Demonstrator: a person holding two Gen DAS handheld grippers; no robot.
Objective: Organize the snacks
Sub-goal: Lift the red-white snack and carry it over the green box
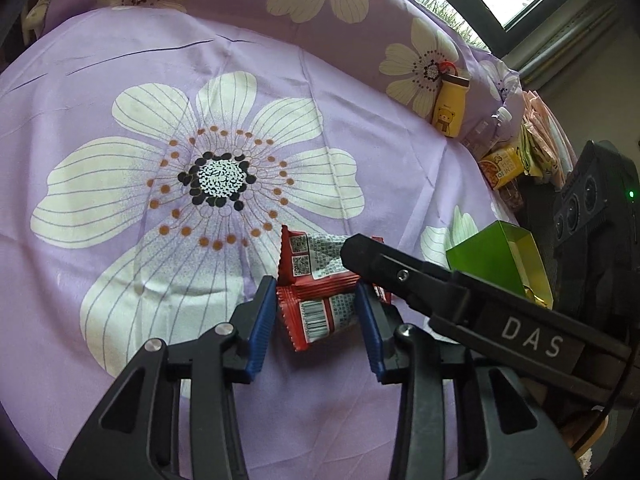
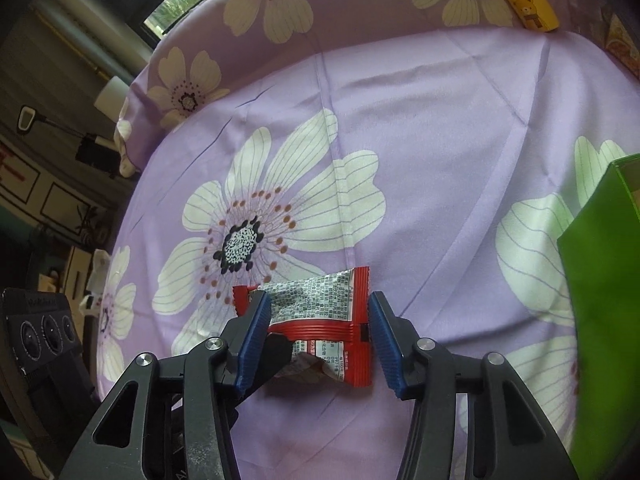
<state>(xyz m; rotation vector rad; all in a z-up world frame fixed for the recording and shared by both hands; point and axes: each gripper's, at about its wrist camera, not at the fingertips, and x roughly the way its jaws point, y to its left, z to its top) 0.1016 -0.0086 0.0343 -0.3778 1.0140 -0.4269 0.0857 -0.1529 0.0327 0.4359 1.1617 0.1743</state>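
left gripper pads clamping red snack packet, right gripper finger overlapping, green box nearby

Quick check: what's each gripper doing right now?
Left gripper: shut on the red snack packet.
Right gripper: around the same packet, left pad touching; right pad's contact cannot be told.

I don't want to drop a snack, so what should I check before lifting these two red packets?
1. Left gripper pads touch both edges of the barcode packet: ok.
2. Right gripper squeezing the far packet: cannot tell; one pad overlaps the wrapper.
3. Packets apart: not ok, they lie against each other.
4. Grippers clear of each other: not ok, they crowd together.
5. Green box open: ok.
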